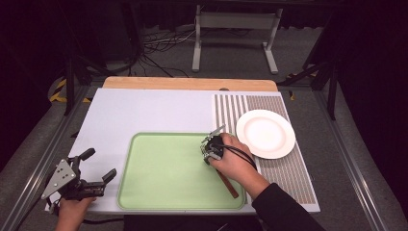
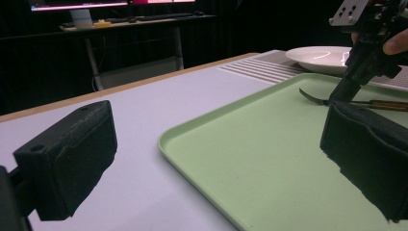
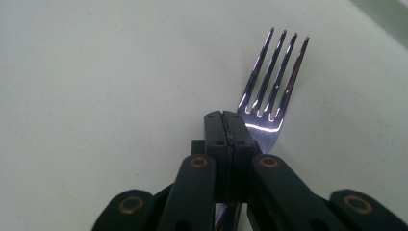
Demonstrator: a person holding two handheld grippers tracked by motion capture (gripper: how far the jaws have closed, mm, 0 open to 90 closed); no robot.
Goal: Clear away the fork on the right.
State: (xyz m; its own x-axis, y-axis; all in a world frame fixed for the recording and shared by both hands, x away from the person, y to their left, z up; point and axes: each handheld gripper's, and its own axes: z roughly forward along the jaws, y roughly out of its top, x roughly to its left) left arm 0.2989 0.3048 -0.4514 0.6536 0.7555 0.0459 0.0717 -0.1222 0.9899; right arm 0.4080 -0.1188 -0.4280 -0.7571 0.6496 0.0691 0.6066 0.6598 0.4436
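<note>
So we have pinched the fork (image 3: 269,103) tight in our right gripper (image 3: 230,120) on the green tray (image 1: 144,192), beside the plate (image 1: 265,133), not yet lifted, while our left gripper (image 1: 98,166) waits with jaws wide.

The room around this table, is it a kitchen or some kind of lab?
Probably a lab or recording studio, not a kitchen: dark curtained surroundings, loose cables on the floor, a monitor on a desk, and a metal frame around the table.

Left tool (image 1: 98,166) sits off the green tray's (image 1: 159,168) left edge at the bench (image 1: 144,110) front corner, jaws spread, nothing between them. Right tool (image 1: 211,147) is over the tray's right side; brown utensil handle (image 1: 227,183) runs out beneath the hand (image 1: 235,161). White plate (image 1: 265,133) lies on the striped mat (image 1: 284,168), just right.
</note>
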